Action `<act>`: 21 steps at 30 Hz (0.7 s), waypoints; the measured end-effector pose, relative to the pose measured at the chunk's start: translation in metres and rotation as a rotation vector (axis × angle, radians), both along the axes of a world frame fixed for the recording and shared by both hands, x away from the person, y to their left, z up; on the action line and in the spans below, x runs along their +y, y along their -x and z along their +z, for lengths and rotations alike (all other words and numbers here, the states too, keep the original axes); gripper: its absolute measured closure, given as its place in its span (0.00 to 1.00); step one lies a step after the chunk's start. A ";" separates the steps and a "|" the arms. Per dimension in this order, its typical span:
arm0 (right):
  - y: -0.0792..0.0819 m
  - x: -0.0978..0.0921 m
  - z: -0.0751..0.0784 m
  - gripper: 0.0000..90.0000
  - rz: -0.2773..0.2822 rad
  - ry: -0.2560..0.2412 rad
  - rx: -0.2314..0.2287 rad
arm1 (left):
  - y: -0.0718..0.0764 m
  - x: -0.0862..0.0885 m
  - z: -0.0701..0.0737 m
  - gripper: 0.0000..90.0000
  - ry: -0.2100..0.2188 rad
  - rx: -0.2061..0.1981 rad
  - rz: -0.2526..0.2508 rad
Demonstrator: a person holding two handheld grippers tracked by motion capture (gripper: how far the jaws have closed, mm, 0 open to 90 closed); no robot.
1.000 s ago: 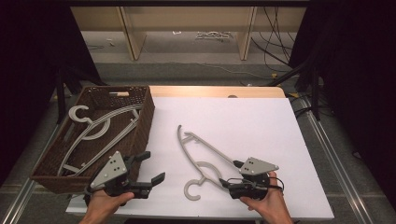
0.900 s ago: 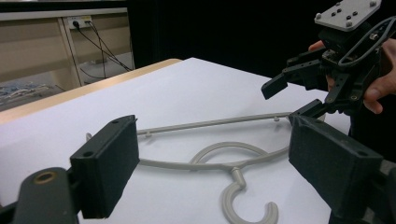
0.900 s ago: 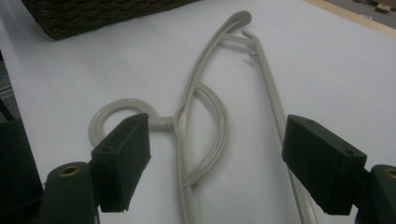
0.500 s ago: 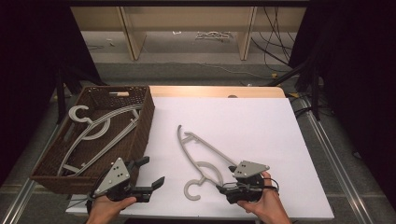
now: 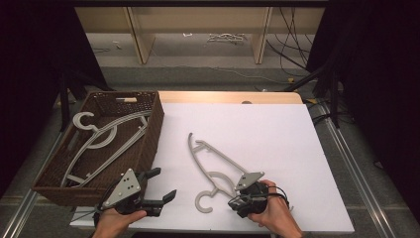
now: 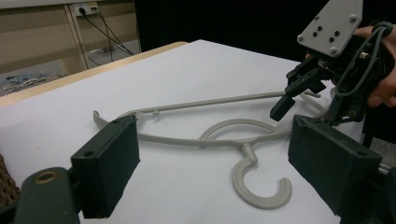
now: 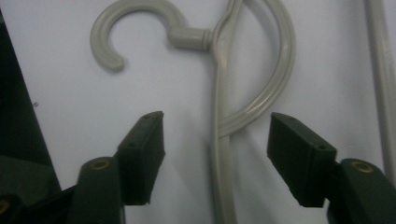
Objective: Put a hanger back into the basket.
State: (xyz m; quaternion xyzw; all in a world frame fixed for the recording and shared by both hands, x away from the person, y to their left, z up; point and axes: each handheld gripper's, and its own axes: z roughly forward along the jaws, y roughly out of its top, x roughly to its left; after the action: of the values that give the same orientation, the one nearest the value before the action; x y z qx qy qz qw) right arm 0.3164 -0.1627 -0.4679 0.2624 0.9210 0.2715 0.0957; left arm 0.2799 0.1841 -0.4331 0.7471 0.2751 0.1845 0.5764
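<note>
Hanger [image 5: 214, 166] lies flat on the white table [image 5: 277, 134], hook toward you, long axis running away. Your right gripper [image 7: 215, 135], wide open, straddles its neck; your left gripper [image 5: 159, 187], also wide, waits beside the basket [image 5: 148, 144].

Behind the table, the grey floor [image 5: 198, 74] has two light wooden boards [image 5: 141, 34] standing up on it. Black cables [image 5: 292, 29] lie in a messy bunch near the right board. A small pale thing [image 5: 225, 37] lies on the floor between the boards, too far off to tell what it is. A wall socket [image 6: 86, 8] has black cords plugged in. A shiny metal rail [image 5: 356, 163] runs beside the table.
</note>
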 end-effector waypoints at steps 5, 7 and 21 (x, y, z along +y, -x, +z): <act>-0.006 -0.005 0.000 0.57 -0.009 0.043 0.067 | 0.001 -0.001 0.000 0.18 -0.003 -0.002 -0.003; -0.008 -0.008 0.001 0.60 -0.022 0.048 0.090 | -0.001 0.000 0.000 0.18 -0.009 0.001 0.002; -0.021 -0.001 0.004 0.74 0.021 0.113 0.166 | -0.001 -0.005 -0.005 0.19 -0.032 0.022 -0.012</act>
State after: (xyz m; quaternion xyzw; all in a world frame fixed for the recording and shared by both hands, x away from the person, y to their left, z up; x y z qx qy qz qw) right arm 0.3371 -0.1642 -0.4643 0.2683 0.9423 0.1977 0.0309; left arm 0.2811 0.1787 -0.4382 0.7597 0.2736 0.1772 0.5626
